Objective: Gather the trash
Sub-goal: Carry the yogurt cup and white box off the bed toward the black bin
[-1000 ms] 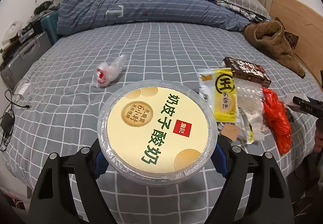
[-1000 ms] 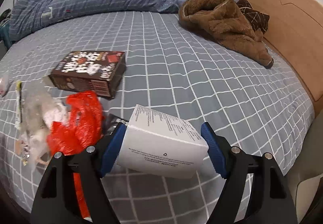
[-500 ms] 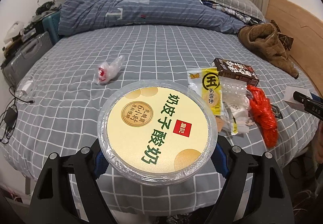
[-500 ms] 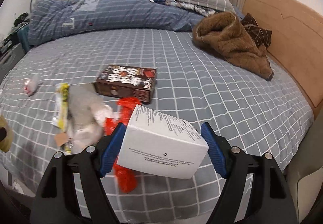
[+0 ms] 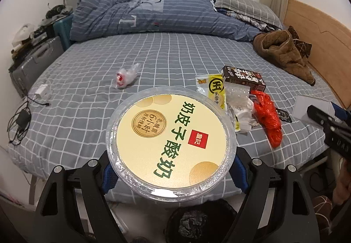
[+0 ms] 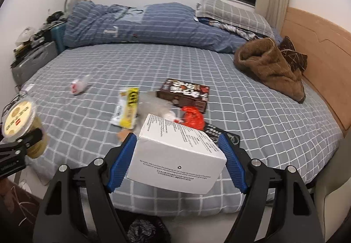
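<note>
left gripper (image 5: 171, 174): clamped on yogurt tub (image 5: 171, 144) | right gripper (image 6: 176, 165): clamped on white box (image 6: 175, 155) | change: both pulled back past bed (image 6: 274, 133) near edge, over black bin (image 5: 201, 221)

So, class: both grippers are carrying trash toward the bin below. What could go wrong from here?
1. The white box sits tilted between the right gripper's pads, so it may slip.
2. The round yogurt tub is pinched only at its sides and could pop out.
3. The bin is small; simultaneous drops might miss.
</note>
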`<state>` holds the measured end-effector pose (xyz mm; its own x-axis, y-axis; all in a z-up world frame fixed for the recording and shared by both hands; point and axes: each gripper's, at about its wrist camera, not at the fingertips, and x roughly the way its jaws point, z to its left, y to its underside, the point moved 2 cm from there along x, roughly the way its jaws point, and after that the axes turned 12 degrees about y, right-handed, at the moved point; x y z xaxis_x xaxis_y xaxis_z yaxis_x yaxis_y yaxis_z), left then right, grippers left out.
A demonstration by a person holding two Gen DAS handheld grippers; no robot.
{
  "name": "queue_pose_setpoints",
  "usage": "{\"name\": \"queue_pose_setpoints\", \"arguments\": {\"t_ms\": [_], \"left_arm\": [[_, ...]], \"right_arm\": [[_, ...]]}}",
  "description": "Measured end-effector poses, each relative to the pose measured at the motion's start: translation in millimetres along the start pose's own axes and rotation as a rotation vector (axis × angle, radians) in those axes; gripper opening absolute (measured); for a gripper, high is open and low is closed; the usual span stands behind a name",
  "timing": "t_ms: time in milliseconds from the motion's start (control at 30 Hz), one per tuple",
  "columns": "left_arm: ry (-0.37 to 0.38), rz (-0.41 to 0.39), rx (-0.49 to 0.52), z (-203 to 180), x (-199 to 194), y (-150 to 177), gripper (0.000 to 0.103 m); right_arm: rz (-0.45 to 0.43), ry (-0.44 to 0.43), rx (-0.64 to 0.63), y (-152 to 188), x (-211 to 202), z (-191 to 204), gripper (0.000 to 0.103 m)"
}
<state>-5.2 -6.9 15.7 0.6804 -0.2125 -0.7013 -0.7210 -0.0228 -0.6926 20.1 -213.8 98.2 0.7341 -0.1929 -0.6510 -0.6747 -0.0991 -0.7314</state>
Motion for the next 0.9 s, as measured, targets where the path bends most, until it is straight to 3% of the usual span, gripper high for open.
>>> {"name": "queue_pose_setpoints", "arguments": {"t_ms": [400,900], "left_arm": [[-0.013,0.03,-0.023,5,-25,45,0.079],[-0.028,0.144,-0.047,13,-12,127,0.079]], "right_arm": [[0.028,-0.071,-0.003,56,-56,40,0.074],[0.113,-0.1,-0.043,125,-63,74,0.074]]}}
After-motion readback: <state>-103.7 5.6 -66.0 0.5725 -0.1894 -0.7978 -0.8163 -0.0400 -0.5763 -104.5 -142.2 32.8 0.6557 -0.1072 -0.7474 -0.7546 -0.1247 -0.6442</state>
